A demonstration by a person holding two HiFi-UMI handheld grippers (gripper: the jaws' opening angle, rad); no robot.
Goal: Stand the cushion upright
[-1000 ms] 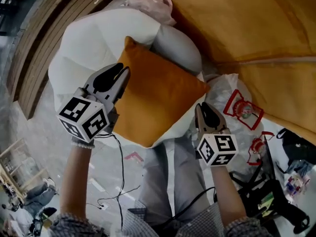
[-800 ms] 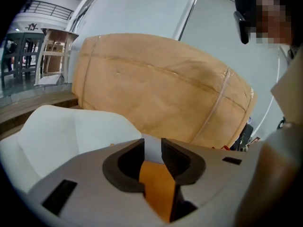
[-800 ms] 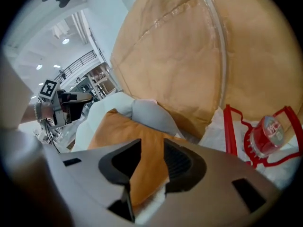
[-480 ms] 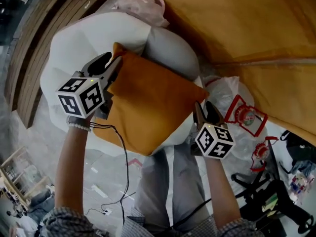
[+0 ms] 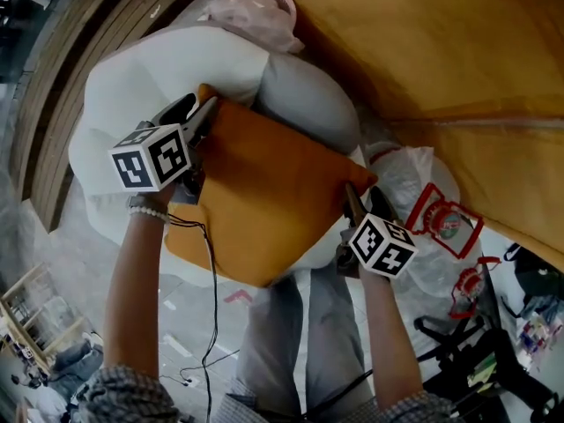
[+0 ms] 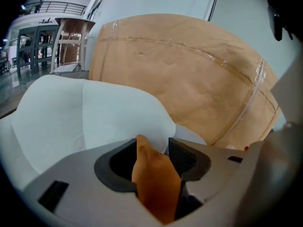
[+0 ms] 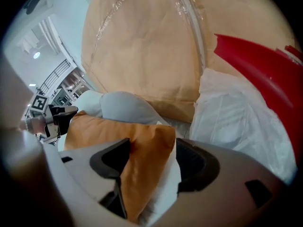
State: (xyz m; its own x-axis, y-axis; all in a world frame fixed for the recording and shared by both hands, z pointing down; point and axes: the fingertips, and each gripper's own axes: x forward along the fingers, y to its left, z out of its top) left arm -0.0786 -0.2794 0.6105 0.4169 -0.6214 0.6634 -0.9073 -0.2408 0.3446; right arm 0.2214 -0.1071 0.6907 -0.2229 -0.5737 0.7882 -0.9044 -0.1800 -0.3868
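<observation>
The orange cushion (image 5: 264,192) leans tilted on a white beanbag (image 5: 150,69) and a grey cushion (image 5: 308,95). My left gripper (image 5: 196,115) is at its upper left corner. In the left gripper view that orange corner (image 6: 154,178) pokes up between the jaws with gaps on both sides; the left gripper (image 6: 150,161) has just been opening. My right gripper (image 5: 361,199) is at the cushion's right corner. Its own view shows the orange corner (image 7: 139,155) and some white fabric lying loose between the jaws; the right gripper (image 7: 152,167) has just been opening too.
A big tan wrapped bundle (image 5: 458,51) fills the top right. A clear plastic bag (image 5: 414,179) and red lanterns (image 5: 445,218) lie right of the cushion. Black gear (image 5: 476,359) sits at the lower right, wooden slats (image 5: 70,51) at the left, and a pink item (image 5: 256,7) sits above the beanbag.
Both grippers have sunk with the cushion onto the beanbag, and their jaws have spread off the cushion's corners. The cushion sits lower and further left in the picture.
</observation>
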